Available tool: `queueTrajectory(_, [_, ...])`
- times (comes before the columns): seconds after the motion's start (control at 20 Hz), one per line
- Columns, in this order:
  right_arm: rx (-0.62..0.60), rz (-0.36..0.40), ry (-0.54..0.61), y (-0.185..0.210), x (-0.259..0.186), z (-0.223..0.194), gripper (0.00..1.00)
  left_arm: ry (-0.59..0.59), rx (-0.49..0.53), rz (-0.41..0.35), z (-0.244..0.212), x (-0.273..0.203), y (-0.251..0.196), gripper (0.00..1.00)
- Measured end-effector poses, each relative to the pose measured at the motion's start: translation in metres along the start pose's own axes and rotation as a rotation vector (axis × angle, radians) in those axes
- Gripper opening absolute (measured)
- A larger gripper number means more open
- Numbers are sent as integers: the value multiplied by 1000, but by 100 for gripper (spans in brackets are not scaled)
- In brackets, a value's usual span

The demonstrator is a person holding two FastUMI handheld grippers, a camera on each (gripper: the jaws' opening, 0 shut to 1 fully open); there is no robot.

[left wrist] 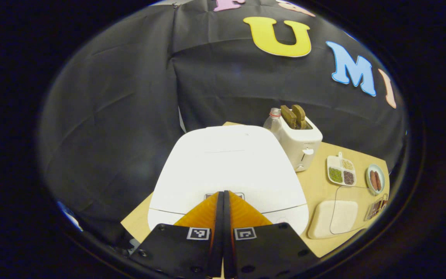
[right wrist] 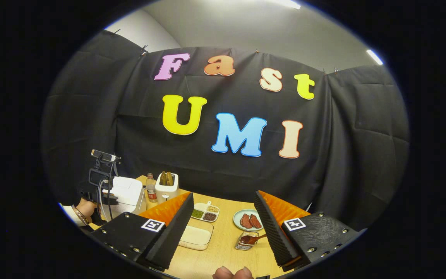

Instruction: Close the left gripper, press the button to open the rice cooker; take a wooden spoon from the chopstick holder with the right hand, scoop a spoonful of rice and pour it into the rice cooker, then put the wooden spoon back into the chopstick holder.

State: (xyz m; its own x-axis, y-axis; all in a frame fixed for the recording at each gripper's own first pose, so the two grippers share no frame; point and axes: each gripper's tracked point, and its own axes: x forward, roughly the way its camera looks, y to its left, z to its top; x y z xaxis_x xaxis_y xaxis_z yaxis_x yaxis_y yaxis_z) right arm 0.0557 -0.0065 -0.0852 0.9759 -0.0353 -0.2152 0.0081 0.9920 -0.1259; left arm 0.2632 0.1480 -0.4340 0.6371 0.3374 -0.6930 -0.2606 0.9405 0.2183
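Note:
The white rice cooker [left wrist: 227, 162] sits shut right in front of my left gripper [left wrist: 223, 192]. That gripper is shut with nothing between its fingers, and its tips rest over the button panel [left wrist: 238, 195] at the lid's front edge. Whether they touch it I cannot tell. In the right gripper view, my right gripper [right wrist: 223, 195] hangs open above the table, holding nothing. Below it the wooden spoon [right wrist: 256, 237] lies in the chopstick holder [right wrist: 242, 245]. A clear container of rice [right wrist: 196, 236] stands to the left of the holder. The rice cooker [right wrist: 128, 192] is far left.
A toaster [left wrist: 298, 141] and a bottle [left wrist: 273, 118] stand behind the cooker. A divided dish of grains [right wrist: 205, 212] and a plate of sausages [right wrist: 247, 220] lie mid-table. A hand [right wrist: 85, 209] holds the left gripper [right wrist: 101, 182] by the cooker. Fingertips [right wrist: 232, 273] show at the bottom edge.

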Motion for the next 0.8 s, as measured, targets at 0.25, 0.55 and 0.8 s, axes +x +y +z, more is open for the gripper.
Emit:
queueTrajectory(0.25, [12,6,2,3,1,-2,96,-193,12,20,61,-30,9,9])
queueTrajectory(0.55, [-5,10,-27,5,-7,4,96,-285,-21,-6,96,-69,9,9])
queueTrajectory(0.8, [19,7,-20,1,-9,0,96,-345,-72,-51,99,-122,14,7])
